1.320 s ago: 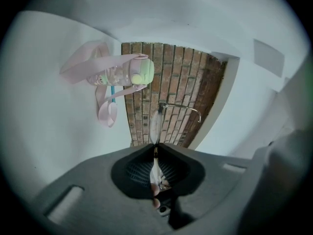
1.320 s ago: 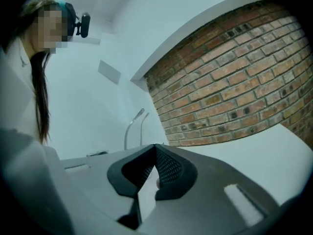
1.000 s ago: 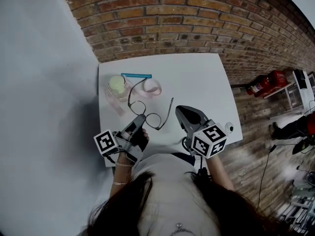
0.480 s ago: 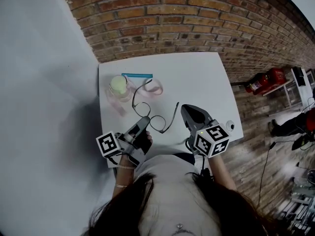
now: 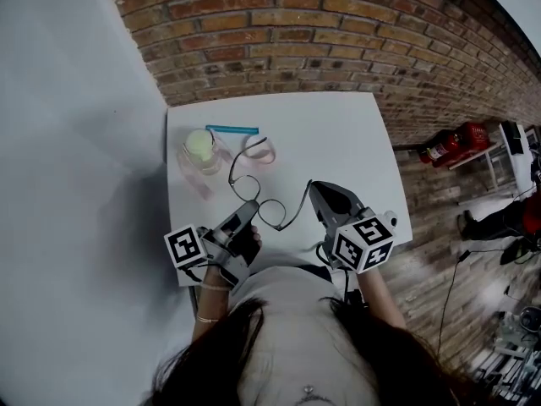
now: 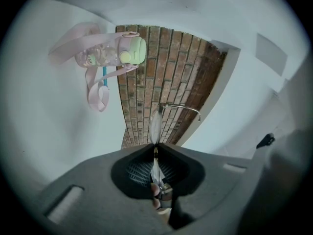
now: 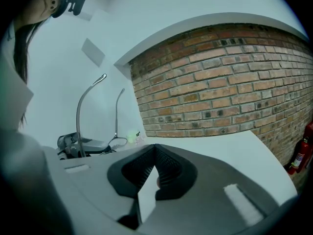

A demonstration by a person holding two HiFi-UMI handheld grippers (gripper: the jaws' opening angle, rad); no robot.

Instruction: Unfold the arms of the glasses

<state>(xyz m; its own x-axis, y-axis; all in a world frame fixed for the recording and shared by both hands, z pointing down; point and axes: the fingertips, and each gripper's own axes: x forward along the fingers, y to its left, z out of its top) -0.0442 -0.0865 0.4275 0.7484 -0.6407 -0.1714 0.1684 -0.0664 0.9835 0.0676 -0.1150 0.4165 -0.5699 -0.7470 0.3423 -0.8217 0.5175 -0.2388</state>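
Note:
Thin dark-framed glasses (image 5: pixel 258 194) are held just above the white table (image 5: pixel 338 138). My left gripper (image 5: pixel 250 206) is shut on the frame at the near lens; in the left gripper view the lens (image 6: pixel 155 125) stands edge-on out of the shut jaws (image 6: pixel 155 148). One arm (image 5: pixel 245 152) reaches toward the bottle, the other (image 5: pixel 298 205) points at my right gripper (image 5: pixel 314 189). The right gripper's tip lies beside that arm's end, shut with nothing in it (image 7: pixel 155 148). In the right gripper view both glasses arms (image 7: pixel 80 106) rise off to the left.
A clear bottle (image 5: pixel 201 150) with a pale green lid and a pink strap lies at the table's far left, a blue stick (image 5: pixel 232 129) behind it. A brick wall (image 5: pixel 296 32) backs the table. A red fire extinguisher (image 5: pixel 456 142) stands on the floor at right.
The left gripper has carried the glasses a little to the right and nearer. The right-hand arm's tip now lies right by the right gripper's tip.

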